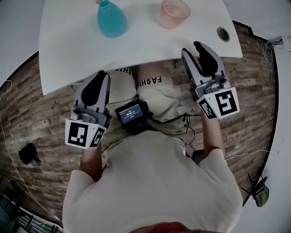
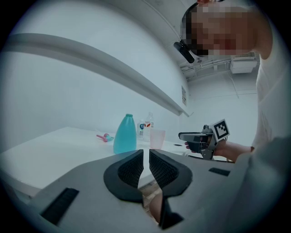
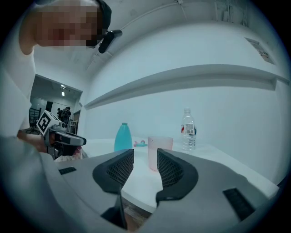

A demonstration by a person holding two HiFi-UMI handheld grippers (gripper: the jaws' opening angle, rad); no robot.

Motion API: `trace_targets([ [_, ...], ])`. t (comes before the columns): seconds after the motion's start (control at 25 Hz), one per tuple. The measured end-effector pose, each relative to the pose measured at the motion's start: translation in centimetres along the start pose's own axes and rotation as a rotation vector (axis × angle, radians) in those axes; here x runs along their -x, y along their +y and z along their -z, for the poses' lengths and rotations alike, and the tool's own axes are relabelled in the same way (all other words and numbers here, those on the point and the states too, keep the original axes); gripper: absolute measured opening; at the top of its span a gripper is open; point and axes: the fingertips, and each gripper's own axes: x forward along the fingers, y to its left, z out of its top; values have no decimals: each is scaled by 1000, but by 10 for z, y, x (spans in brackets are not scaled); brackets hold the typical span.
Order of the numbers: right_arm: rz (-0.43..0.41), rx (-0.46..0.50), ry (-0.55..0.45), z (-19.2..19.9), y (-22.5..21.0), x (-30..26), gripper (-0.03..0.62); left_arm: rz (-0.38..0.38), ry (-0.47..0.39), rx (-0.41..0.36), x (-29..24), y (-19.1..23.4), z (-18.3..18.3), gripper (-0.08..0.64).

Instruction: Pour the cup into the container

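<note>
While both grippers are hovering over the person's lap, short of the table (image 1: 72,50) edge, the task is sitting at its very start: nothing is being held and the reach for the cup (image 1: 173,13) is not yet made. Standing upright near the far edge, the cup is lying at about 11 o'clock from the right gripper (image 1: 192,49), whose jaws are standing a narrow way apart, empty, with the cup showing through the gap from well off. At 9 o'clock from the cup, well apart from it, the bottle (image 1: 111,20) is standing, likely the container, at 12 o'clock from the left gripper (image 1: 102,75), whose ribbed black pads are pressing all but together on nothing. Next, the right jaws are probably needing to widen past the cup's wall, travel forward level and close mid-height. Looking thin, smooth and pink-translucent, the cup is tapering downward, so a gentle squeeze is seeming wise; whether it is holding anything I cannot tell. Made of teal plastic, the bottle is swelling at its base and narrowing to a small neck, which is calling for a slow, well-aimed pour
</note>
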Motion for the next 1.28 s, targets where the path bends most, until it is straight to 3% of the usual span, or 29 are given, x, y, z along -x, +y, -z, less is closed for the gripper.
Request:
trace_targets([
  [0.48, -50, 20, 20, -12, -10, -19, 164, -14, 4, -26, -5, 6, -22, 51],
  [1.28, -170, 15, 123, -5, -31, -70, 273, -42, 21, -50, -9, 35, -37, 51],
])
